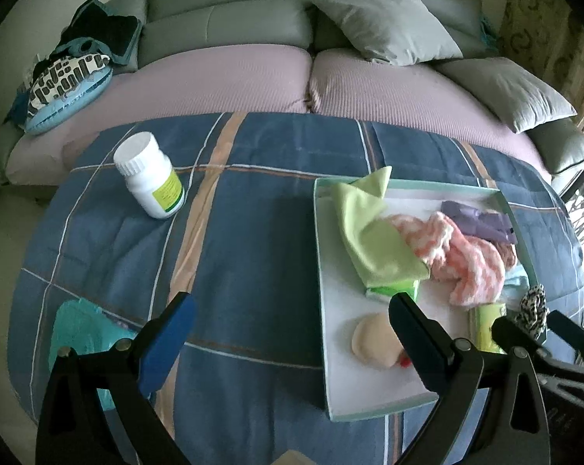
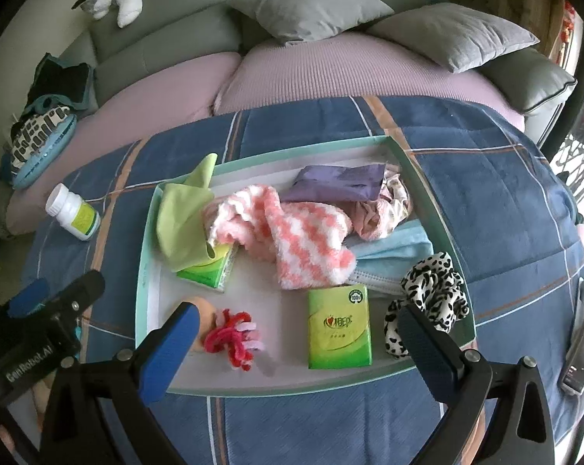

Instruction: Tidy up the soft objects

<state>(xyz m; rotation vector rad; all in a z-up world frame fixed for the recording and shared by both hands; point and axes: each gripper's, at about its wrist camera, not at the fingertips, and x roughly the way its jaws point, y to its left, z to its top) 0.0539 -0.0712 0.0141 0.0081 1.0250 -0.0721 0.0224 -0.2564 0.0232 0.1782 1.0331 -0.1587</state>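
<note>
With both claws spread wide and empty, time to pick from the white, teal-rimmed tray (image 2: 148, 232).

While hovering, right gripper (image 2: 296, 343) low centre, left gripper (image 1: 292, 329) bottom of its frame: best dropped straight over the leopard-print fabric scrunchie (image 2: 433, 298) at the tray's lower right, closing on its bulk, clear of the green tissue packet (image 2: 339, 327) and pink-and-white fuzzy sock (image 2: 292, 232).

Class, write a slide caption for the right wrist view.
Open right gripper hovers over tray of socks, scrunchies and tissue packs.
</note>
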